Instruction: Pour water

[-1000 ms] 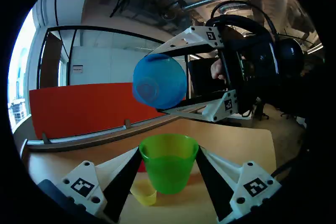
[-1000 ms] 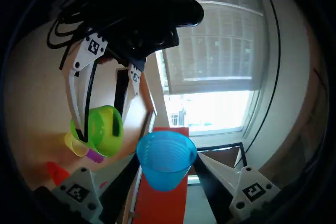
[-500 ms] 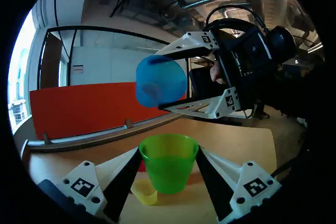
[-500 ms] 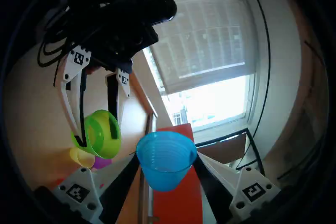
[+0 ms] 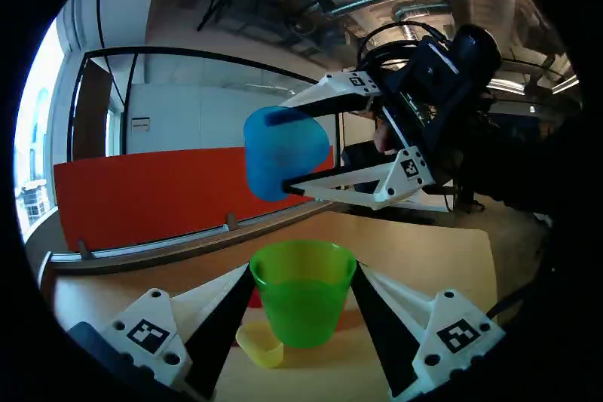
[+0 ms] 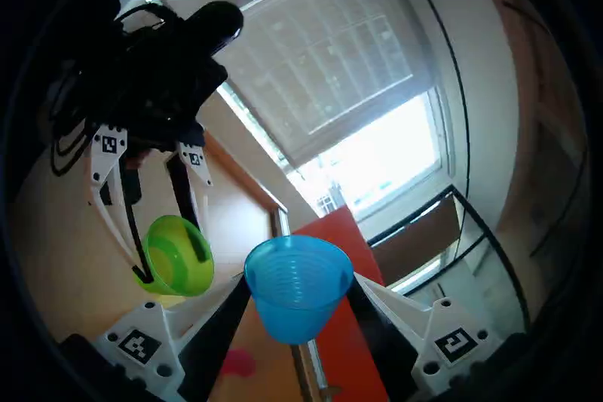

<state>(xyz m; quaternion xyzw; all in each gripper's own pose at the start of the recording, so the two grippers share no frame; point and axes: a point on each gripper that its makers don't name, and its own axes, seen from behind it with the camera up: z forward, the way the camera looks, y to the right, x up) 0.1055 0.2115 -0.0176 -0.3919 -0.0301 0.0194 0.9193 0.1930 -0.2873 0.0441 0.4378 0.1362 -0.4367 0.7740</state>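
Perhaps a yellow cup [image 5: 261,348], half behind green cup [image 5: 303,293].

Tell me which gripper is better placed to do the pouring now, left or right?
Right. The right gripper holds the blue cup raised and tipped far over, higher than the green cup. The left gripper holds that green cup upright near the table, so it probably should only keep steady.

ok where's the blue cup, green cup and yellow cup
blue cup [image 6: 299,300]: right gripper view, outer wall
green cup [image 5: 304,311]: left gripper view, outer wall
yellow cup [image 5: 262,348]: left gripper view, its side
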